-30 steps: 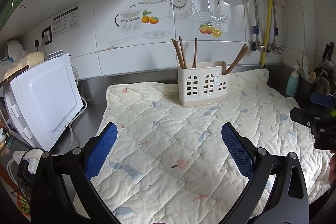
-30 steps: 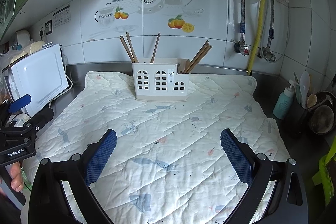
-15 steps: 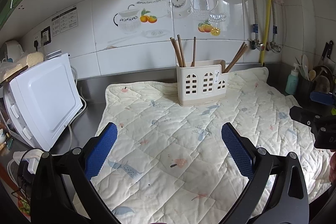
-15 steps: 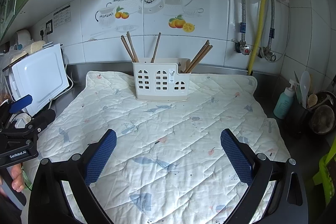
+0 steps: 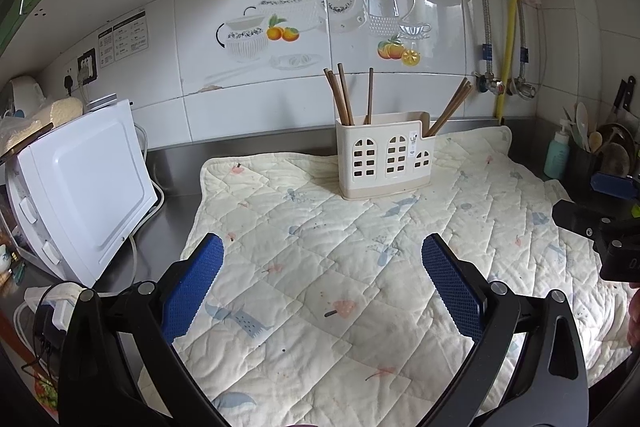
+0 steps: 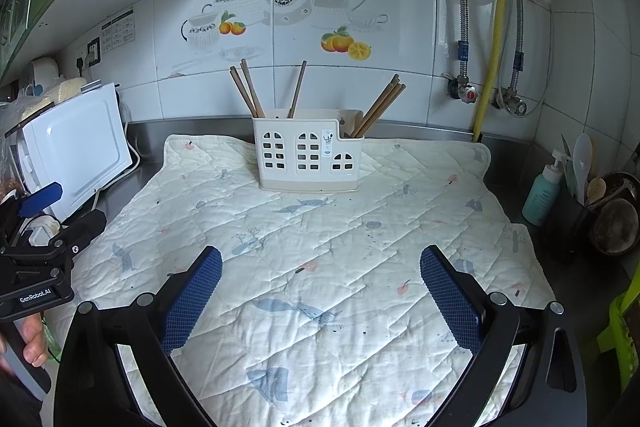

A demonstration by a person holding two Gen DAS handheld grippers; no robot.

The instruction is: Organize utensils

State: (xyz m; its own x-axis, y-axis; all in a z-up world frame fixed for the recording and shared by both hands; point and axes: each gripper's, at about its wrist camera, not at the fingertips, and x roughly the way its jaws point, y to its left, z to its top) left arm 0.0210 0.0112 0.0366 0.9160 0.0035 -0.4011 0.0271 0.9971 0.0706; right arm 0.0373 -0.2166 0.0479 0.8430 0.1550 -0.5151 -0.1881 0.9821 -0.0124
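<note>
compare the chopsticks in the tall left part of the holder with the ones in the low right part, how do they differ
The left chopsticks stand in the taller section of the holder, while the right chopsticks sit in the lower section. The left chopsticks are spread: two lean left and one stands apart, nearly upright. The right chopsticks are bunched tightly and all lean right. Both groups are brown, plain sticks with their upper ends above the rim.
</note>
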